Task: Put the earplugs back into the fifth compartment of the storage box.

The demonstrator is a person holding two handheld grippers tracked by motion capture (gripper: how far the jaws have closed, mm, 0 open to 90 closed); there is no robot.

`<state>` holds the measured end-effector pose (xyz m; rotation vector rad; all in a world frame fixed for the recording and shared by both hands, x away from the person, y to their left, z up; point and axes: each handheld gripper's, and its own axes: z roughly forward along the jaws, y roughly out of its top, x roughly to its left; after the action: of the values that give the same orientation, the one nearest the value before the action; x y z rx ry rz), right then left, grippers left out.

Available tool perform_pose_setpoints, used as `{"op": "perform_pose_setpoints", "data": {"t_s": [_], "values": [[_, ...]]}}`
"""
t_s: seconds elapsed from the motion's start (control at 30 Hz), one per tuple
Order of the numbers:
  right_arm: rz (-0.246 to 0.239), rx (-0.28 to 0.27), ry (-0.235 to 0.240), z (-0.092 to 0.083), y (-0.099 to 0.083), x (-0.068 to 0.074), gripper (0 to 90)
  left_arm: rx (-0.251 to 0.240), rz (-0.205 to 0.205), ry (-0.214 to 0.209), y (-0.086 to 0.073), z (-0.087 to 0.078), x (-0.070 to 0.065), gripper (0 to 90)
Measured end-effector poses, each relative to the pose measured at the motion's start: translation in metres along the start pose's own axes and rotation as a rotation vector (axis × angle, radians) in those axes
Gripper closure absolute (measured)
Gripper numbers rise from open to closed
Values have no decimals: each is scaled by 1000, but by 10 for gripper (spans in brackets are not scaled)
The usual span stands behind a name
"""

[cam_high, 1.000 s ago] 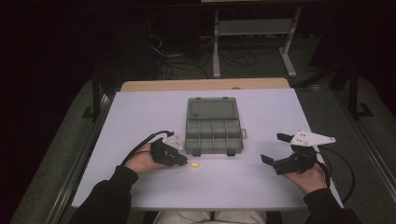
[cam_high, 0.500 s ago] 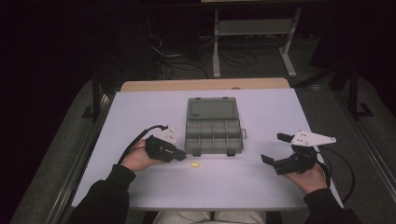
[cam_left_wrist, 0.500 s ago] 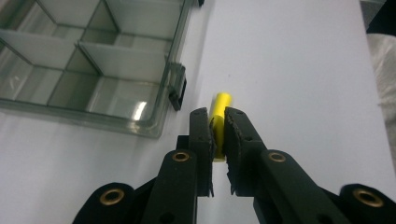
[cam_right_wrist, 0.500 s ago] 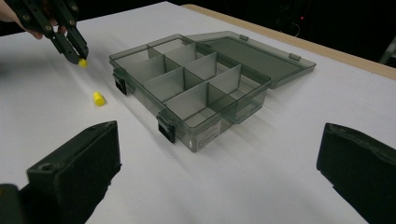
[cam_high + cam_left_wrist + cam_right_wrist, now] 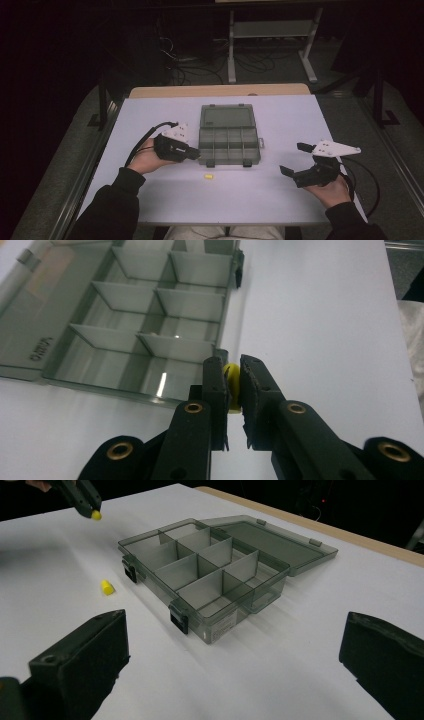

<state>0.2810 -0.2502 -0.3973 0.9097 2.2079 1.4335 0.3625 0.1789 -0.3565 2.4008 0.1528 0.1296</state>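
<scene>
Left gripper (image 5: 234,385) clenched on a small yellow plug (image 5: 231,387), low centre of the left gripper view, just off the near corner of the open clear compartment box (image 5: 145,325). Pinched across its sides, only a sliver showing between the pads. Probably light and slightly soft, rubbery or plastic, so prone to squirting out or rolling if squeezed off-centre; best held square across the body, as here. Second yellow plug (image 5: 208,177) lying loose on the white table (image 5: 280,200), lower centre of the high view, just below the box (image 5: 229,140). Right gripper (image 5: 295,161) at lower right, jaws spread wide, grasping nothing.
</scene>
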Motion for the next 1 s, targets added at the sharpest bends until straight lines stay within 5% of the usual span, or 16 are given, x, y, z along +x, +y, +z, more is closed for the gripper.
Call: {"op": "perform_pose_setpoints", "data": {"t_s": [0.5,1.0], "values": [[-3,0,4,0,0,1,0,-73,-55,53,16,0,31,819],[-5,-3,14,0,1,1,0,-9,-88,59,2,36,42,815]]}}
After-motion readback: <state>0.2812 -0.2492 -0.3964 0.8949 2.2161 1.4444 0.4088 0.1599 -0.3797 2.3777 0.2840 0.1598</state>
